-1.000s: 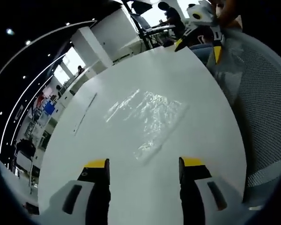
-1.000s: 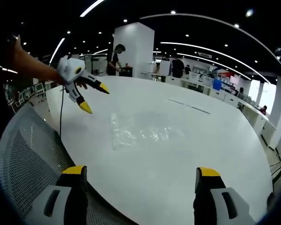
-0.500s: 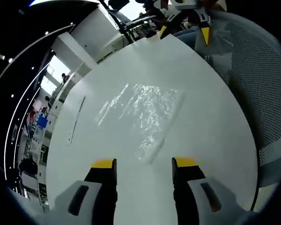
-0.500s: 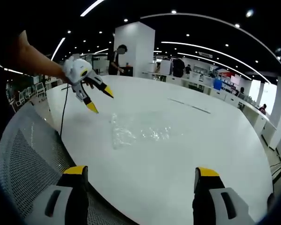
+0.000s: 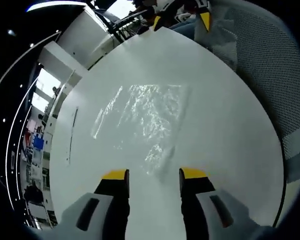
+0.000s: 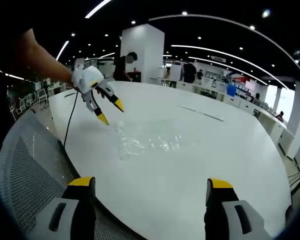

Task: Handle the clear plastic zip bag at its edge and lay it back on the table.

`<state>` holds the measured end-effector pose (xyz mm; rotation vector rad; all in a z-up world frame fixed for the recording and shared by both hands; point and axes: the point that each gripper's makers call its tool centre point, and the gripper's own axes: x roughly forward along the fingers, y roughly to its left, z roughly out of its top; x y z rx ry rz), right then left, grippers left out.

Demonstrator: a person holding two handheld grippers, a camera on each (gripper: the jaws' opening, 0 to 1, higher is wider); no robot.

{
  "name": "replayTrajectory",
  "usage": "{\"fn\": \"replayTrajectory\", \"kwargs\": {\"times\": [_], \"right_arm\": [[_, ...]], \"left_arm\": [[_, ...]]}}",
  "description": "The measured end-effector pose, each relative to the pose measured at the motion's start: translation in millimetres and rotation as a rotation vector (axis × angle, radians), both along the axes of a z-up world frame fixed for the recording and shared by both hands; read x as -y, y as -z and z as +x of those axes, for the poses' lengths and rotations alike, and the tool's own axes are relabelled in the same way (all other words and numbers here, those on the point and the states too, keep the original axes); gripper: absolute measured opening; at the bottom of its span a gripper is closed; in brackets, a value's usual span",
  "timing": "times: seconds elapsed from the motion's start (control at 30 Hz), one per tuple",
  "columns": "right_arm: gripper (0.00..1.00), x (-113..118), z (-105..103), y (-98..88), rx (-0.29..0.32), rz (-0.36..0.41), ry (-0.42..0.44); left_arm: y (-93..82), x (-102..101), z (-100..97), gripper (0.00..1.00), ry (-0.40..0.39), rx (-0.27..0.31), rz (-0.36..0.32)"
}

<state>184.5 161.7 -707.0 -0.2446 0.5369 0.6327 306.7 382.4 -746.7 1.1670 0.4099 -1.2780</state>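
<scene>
I hold the left hand-held gripper (image 6: 110, 111) out on my bare forearm (image 6: 37, 56), its yellow-tipped jaws spread and angled downward. My right hand-held gripper (image 6: 151, 186) sits level, jaws wide apart, gripping nothing.

Open-plan office, desk rows (image 6: 225, 82), ceiling strip lights (image 6: 220, 50)

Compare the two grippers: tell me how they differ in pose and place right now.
The left gripper hangs over the table, tips angled down beside the bag; the right gripper sits back at the table's edge, away from the bag. Both are open and hold nothing.
</scene>
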Motion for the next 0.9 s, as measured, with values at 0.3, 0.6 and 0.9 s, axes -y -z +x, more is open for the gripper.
{"fn": "replayTrajectory", "kwargs": {"times": [0.3, 0.6, 0.9], "right_arm": [[0.9, 0.8, 0.5, 1.2, -0.003, -0.002, -0.001], [0.89, 1.8, 0.5, 3.6, -0.012, -0.009, -0.002], [0.88, 3.9, 1.2, 5.6, -0.014, -0.023, 0.001]], "left_arm": [[13.2, -1.0, 3.5, 0.31, 0.07, -0.01, 0.079], [19.7, 0.9, 7.9, 0.26, 0.098, -0.015, 0.115], [22.4, 7.0, 13.6, 0.15, 0.107, -0.075, 0.129]]}}
